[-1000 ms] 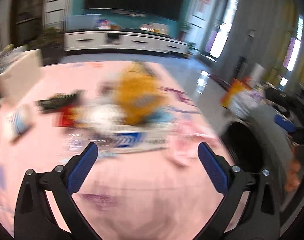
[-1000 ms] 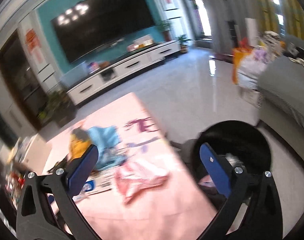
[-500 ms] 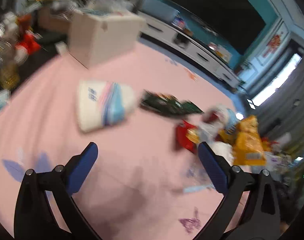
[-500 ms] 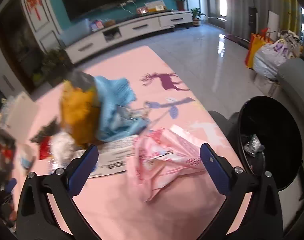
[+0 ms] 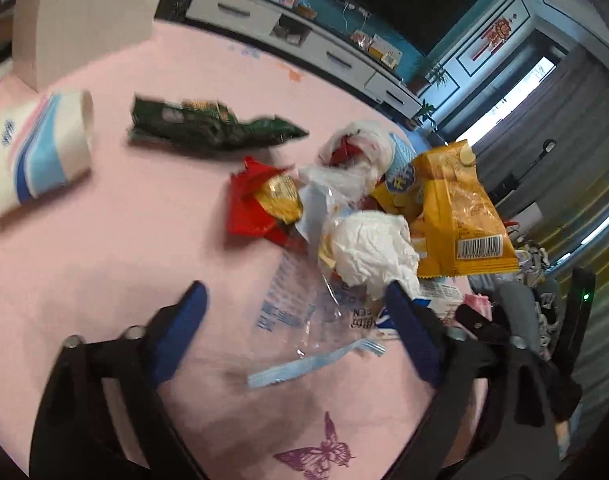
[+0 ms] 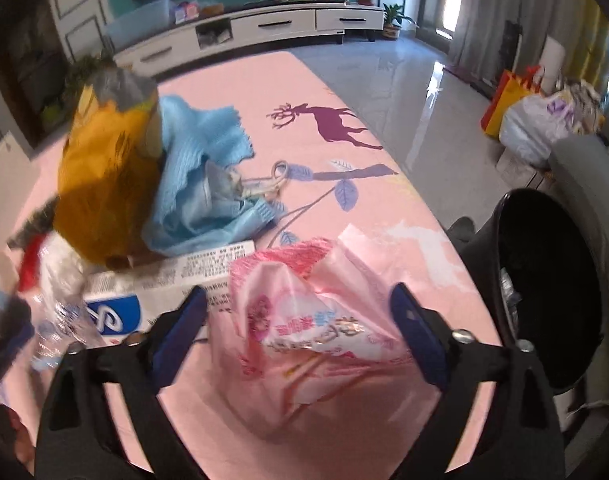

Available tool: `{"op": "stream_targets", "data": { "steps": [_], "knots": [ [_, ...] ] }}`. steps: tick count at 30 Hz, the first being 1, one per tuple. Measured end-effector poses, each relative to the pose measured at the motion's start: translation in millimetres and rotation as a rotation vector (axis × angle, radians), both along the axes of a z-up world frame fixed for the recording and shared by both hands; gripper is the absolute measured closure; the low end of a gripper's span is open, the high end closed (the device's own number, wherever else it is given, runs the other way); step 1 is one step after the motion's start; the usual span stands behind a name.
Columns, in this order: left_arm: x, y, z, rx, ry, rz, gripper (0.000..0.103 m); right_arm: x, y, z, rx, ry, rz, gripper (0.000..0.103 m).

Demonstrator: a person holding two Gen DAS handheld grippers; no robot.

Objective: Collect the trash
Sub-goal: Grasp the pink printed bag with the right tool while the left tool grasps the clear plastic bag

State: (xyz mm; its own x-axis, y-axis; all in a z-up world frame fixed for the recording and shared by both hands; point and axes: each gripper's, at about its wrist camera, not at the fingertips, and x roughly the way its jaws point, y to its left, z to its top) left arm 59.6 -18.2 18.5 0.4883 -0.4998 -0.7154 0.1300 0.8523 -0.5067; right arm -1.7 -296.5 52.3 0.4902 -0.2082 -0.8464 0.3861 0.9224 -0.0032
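Trash lies on a pink table. In the left wrist view, my open, empty left gripper hovers over a clear plastic wrapper and a light blue plastic fork, with a crumpled white paper ball by the right finger. In the right wrist view, my open right gripper straddles a crumpled pink plastic bag without closing on it. A black trash bin stands to its right, off the table edge.
Left wrist view: a paper cup, green wrapper, red wrapper, orange snack bag, white box. Right wrist view: blue cloth, orange bag, printed carton, plastic bottle, grey sofa.
The left gripper swung back right and down over the clear wrapper and fork. The right gripper moved down and forward until the pink bag sits between its fingers. Both stayed open.
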Motion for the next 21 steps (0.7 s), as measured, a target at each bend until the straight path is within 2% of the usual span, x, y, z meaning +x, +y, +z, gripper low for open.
{"op": "stream_targets", "data": {
  "steps": [2, 3, 4, 5, 7, 8, 9, 12, 15, 18, 21],
  "knots": [
    [1, -1, -4, -0.009, 0.015, -0.011, 0.031, 0, 2, -1, -0.017, 0.008, 0.008, 0.031],
    [1, -3, -7, -0.015, 0.020, -0.024, 0.037, -1, 3, 0, -0.029, 0.010, 0.008, 0.034],
    [-1, -5, -9, -0.009, 0.014, -0.035, 0.038, -2, 4, 0, -0.036, 0.011, 0.010, 0.036],
    [-2, -8, -9, 0.015, 0.002, -0.035, 0.044, -3, 4, 1, -0.036, 0.011, 0.016, 0.038],
    [-2, -12, -12, 0.024, -0.001, -0.052, 0.055, -5, 6, 2, -0.046, 0.012, 0.029, 0.042],
    [-1, -14, -14, 0.008, 0.007, -0.063, 0.067, -5, 6, 2, -0.043, 0.012, 0.031, 0.043],
    [-1, -14, -14, -0.007, 0.015, -0.070, 0.075, -6, 5, 3, -0.032, 0.011, 0.030, 0.044],
    [-3, -15, -14, -0.037, 0.025, -0.077, 0.086, -8, 4, 5, -0.001, 0.004, 0.032, 0.045],
    [-12, -15, -5, -0.022, 0.005, -0.065, 0.090, -12, 3, 9, 0.025, -0.005, 0.039, 0.045],
    [-23, -7, 4, -0.019, 0.004, -0.044, 0.090, -17, 4, 16, 0.052, -0.029, 0.054, 0.045],
    [-37, 1, 20, 0.017, -0.026, -0.011, 0.091, -21, 9, 27, 0.061, -0.060, 0.071, 0.045]
  ]
}}
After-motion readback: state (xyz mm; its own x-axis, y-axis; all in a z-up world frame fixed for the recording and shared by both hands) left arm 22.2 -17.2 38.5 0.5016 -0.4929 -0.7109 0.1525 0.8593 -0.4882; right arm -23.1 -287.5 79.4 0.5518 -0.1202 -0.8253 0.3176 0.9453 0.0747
